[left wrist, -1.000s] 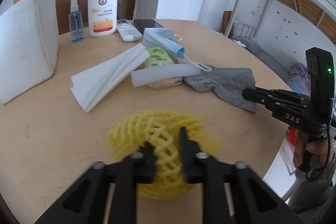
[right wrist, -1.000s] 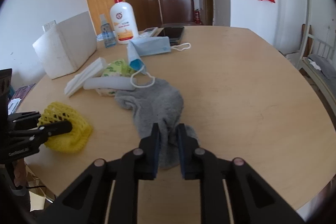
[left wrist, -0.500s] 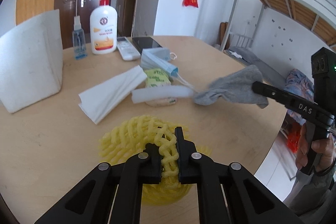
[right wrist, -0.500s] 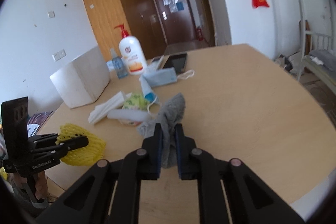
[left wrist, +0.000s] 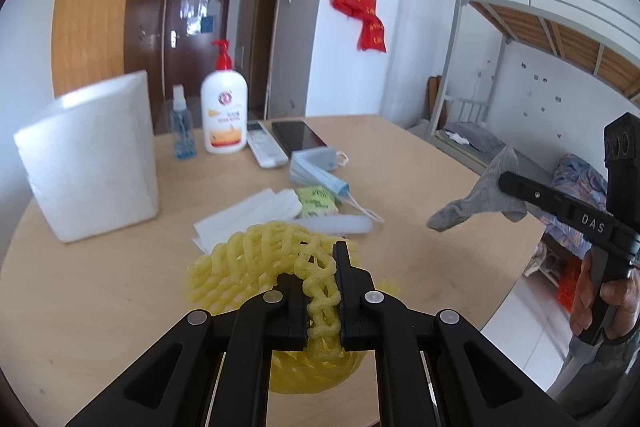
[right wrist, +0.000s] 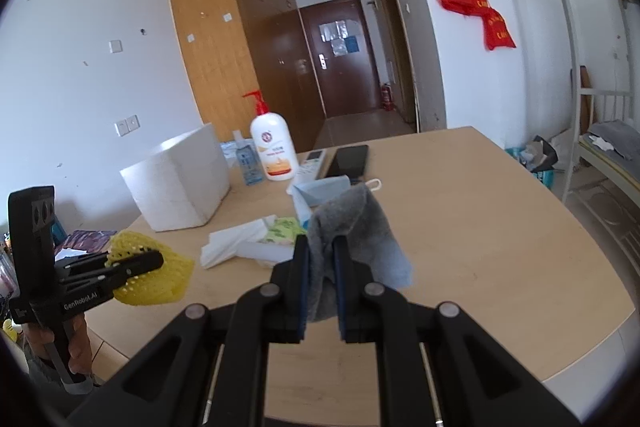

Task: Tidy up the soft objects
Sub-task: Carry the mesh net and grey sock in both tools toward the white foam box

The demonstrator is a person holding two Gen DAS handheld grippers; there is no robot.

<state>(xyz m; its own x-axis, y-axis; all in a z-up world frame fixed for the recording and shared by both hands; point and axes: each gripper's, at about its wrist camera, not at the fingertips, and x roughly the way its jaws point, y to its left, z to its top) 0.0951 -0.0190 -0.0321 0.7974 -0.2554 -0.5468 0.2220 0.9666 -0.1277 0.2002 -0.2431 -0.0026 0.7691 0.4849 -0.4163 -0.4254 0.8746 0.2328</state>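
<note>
A person's two handheld grippers each hold a soft item above a round wooden table (left wrist: 420,163). At lower centre of the left wrist view, the left gripper (left wrist: 320,263) has its fingers clamped on a yellow foam fruit net (left wrist: 256,267), which bulges out to the left of the jaws. At lower centre of the right wrist view, the right gripper (right wrist: 321,259) has its fingers pressed together on a grey sock (right wrist: 356,231), which hangs clear of the tabletop. A hand (left wrist: 600,295) grips the right tool's handle at the right edge of the left view. On the table in mid-frame lie folded white tissues (left wrist: 248,211), a green packet (left wrist: 316,201), a white foam strip (left wrist: 340,225) and blue face masks (left wrist: 316,167). Behind them, toward upper left, stand a white foam box (left wrist: 92,155), a pump bottle (left wrist: 223,115), a small spray bottle (left wrist: 182,133), a remote control (left wrist: 266,149) and a phone (left wrist: 298,135).
</note>
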